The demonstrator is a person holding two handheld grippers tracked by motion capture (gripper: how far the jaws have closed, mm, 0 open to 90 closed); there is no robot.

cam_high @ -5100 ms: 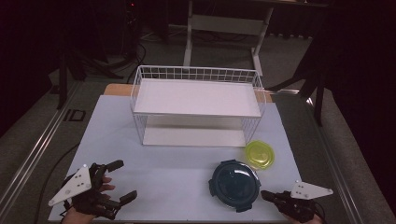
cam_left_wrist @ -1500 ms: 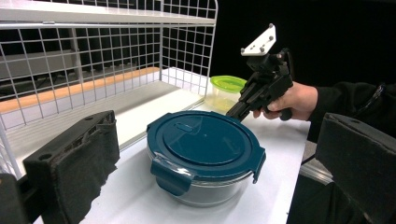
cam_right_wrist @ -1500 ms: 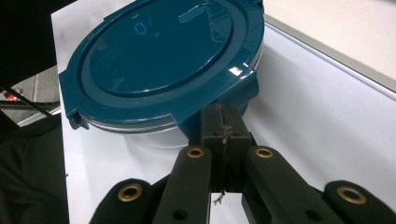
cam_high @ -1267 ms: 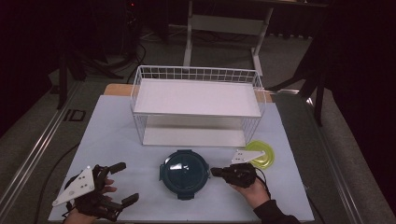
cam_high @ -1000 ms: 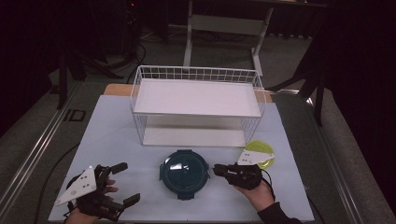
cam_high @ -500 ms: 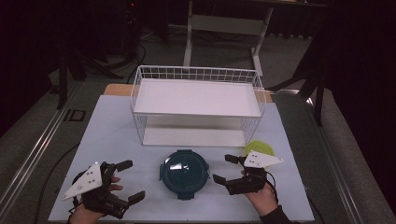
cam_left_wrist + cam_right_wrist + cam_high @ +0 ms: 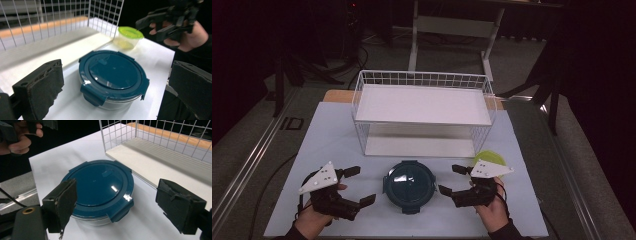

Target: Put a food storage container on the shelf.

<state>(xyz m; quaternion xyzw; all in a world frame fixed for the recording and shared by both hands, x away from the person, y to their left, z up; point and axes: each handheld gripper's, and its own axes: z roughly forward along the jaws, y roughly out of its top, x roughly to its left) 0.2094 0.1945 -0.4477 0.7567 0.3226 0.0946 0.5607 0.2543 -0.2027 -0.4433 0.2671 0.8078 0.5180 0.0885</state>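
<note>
A round glass container with a dark teal clip lid (image 7: 408, 182) sits on the white mat near the front, between both grippers. My left gripper (image 7: 361, 185) stands open just left of it, jaws pointing at it and apart from it. In the left gripper view the container (image 7: 112, 75) lies ahead of the wide jaws (image 7: 117, 75). My right gripper (image 7: 451, 179) stands open just right of the container. Its jaws have just been opening wide, then closing slightly, and nothing is pressed between them. The container (image 7: 100, 185) fills the space ahead of the right gripper (image 7: 117, 200).
A white wire rack (image 7: 422, 107) with an upper shelf and a lower shelf stands behind the container. A small tub with a yellow-green lid (image 7: 489, 159) sits by the rack's right front corner, partly behind my right gripper. The mat's front edge is close to both hands.
The teal container went from the front right to the middle with the right gripper. That gripper then let go, opened and backed off right. The left gripper moved in towards the container.
</note>
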